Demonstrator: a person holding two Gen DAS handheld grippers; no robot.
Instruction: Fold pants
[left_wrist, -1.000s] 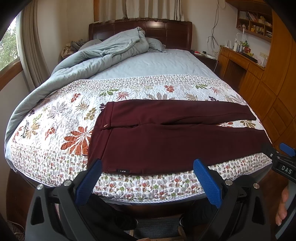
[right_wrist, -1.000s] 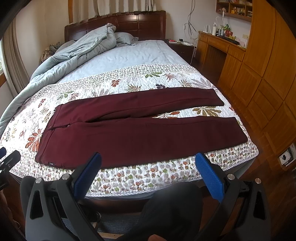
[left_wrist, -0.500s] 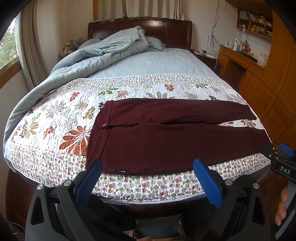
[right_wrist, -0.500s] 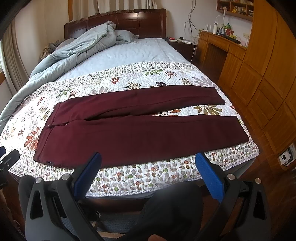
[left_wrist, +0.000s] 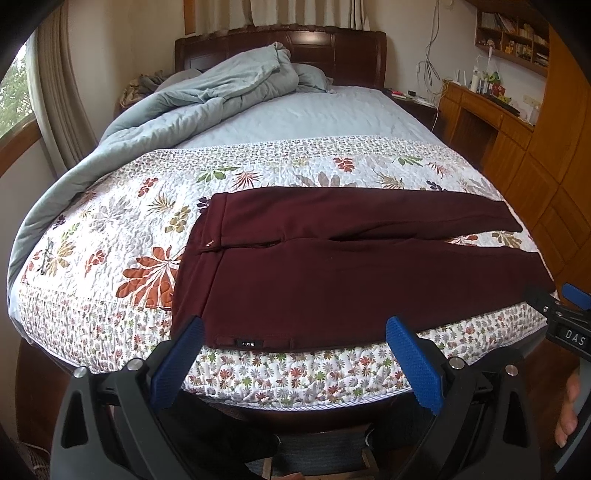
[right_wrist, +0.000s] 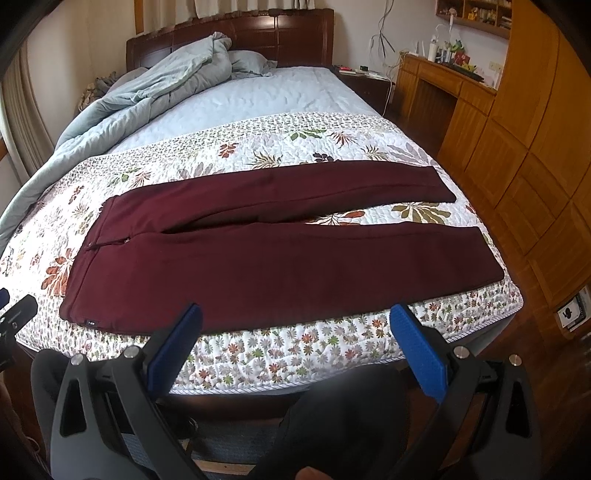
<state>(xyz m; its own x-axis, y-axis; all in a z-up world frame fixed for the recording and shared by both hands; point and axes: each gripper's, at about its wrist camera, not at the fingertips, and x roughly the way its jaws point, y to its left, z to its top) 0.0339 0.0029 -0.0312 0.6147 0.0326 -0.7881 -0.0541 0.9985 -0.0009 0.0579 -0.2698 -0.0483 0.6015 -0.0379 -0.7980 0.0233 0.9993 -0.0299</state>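
Note:
Dark maroon pants (left_wrist: 332, 273) lie flat across the foot of the bed, waistband to the left, both legs stretched to the right with a narrow gap between them. They also show in the right wrist view (right_wrist: 280, 254). My left gripper (left_wrist: 295, 354) is open and empty, just off the bed's near edge below the waistband. My right gripper (right_wrist: 295, 347) is open and empty, off the near edge below the front leg. The right gripper's tip shows at the right edge of the left wrist view (left_wrist: 565, 314).
The pants rest on a white floral quilt (left_wrist: 110, 229). A crumpled grey-blue duvet (left_wrist: 207, 96) is piled at the far left by the headboard. Wooden cabinets (right_wrist: 524, 155) and a desk stand to the right of the bed. My legs are below the grippers.
Both grippers have come slightly closer to the bed's near edge. The pants have not moved.

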